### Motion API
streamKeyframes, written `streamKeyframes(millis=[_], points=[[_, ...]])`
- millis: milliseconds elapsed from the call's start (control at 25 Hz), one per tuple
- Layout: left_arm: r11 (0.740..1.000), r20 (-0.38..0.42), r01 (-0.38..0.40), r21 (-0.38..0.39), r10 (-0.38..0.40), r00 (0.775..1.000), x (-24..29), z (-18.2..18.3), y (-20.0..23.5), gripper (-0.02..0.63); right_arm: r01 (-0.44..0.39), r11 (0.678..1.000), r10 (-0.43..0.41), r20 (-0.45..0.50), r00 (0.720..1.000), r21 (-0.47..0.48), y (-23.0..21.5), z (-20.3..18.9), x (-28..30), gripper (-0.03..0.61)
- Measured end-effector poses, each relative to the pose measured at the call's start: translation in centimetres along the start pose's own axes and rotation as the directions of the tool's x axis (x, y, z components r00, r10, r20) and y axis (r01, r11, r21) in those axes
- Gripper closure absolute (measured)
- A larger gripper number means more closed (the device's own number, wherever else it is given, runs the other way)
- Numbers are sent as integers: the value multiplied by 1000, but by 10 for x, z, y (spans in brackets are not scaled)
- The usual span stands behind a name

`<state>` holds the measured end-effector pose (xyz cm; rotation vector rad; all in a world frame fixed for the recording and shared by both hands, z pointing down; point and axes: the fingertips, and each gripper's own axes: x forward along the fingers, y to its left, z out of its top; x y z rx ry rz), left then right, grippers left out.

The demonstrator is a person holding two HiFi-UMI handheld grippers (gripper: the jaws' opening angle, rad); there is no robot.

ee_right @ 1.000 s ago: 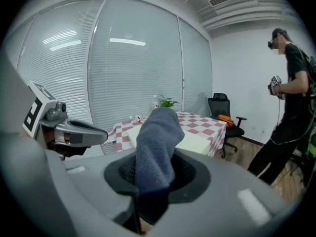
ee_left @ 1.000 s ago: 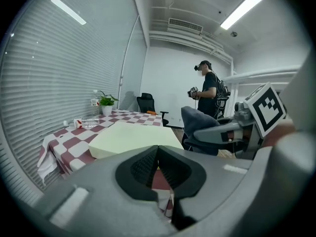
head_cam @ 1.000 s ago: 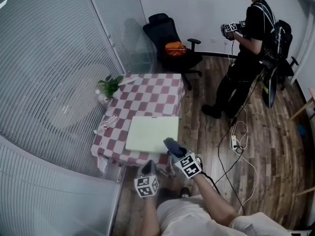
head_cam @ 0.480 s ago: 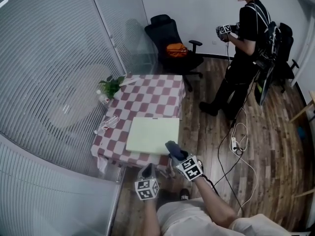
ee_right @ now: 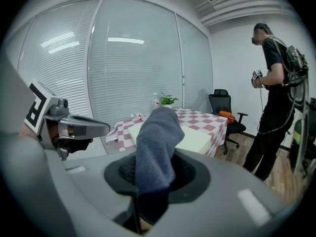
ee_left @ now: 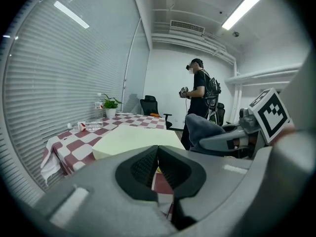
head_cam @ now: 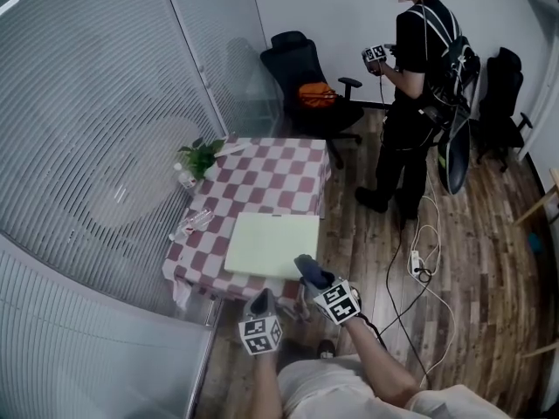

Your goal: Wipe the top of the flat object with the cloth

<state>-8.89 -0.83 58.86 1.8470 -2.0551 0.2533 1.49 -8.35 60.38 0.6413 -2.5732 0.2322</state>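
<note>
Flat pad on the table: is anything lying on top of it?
The flat pad shows a bare pale top. Its near right corner is covered by the cloth in the right tongs, so that bit cannot be checked.

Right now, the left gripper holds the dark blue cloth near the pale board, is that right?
Not quite: the right gripper holds the dark blue cloth near the pale board, as the right gripper view shows; the left gripper has its jaws shut on nothing.

The standing person (head_cam: 419, 51) has stepped left — toward the chair (head_cam: 293, 59) (black).
</note>
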Motion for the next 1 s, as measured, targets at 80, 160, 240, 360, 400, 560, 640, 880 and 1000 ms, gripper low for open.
streamKeyframes(millis=[80, 160, 240, 360, 400, 560, 640, 880, 1000], points=[[1000, 5, 2, 4, -2, 1000, 0, 3, -1, 606, 4, 1000, -4, 2, 1000, -1, -2, 1, -1, 463], [1000, 16, 1, 5, -1, 1000, 1, 6, 1, 606, 6, 1000, -6, 7, 1000, 4, -3, 4, 1, 463], [1000, 24, 3, 5, -3, 1000, 4, 9, 2, 606, 8, 1000, -8, 8, 1000, 7, -4, 7, 3, 463], [1000, 25, 9, 4, -9, 1000, 8, 10, 3, 606, 4, 1000, -4, -2, 1000, 3, -4, 6, 5, 465], [1000, 23, 10, 4, -10, 1000, 9, 10, 3, 606, 2, 1000, -2, -6, 1000, 2, -4, 6, 6, 465], [1000, 27, 12, -10, -12, 1000, 13, 12, 3, 606, 1, 1000, -1, -6, 1000, 5, -5, 6, 11, 465], [1000, 23, 11, -8, -10, 1000, 13, 11, 4, 606, 3, 1000, -3, -2, 1000, 12, -6, 8, 14, 465], [999, 12, -6, 40, 5, 1000, 11, 7, 3, 606, 0, 1000, 0, 30, 1000, 22, -5, 9, 15, 465], [999, 18, -4, 54, 3, 1000, 15, 11, 4, 606, 9, 999, -14, 98, 995, 43, -10, 20, 19, 465]])
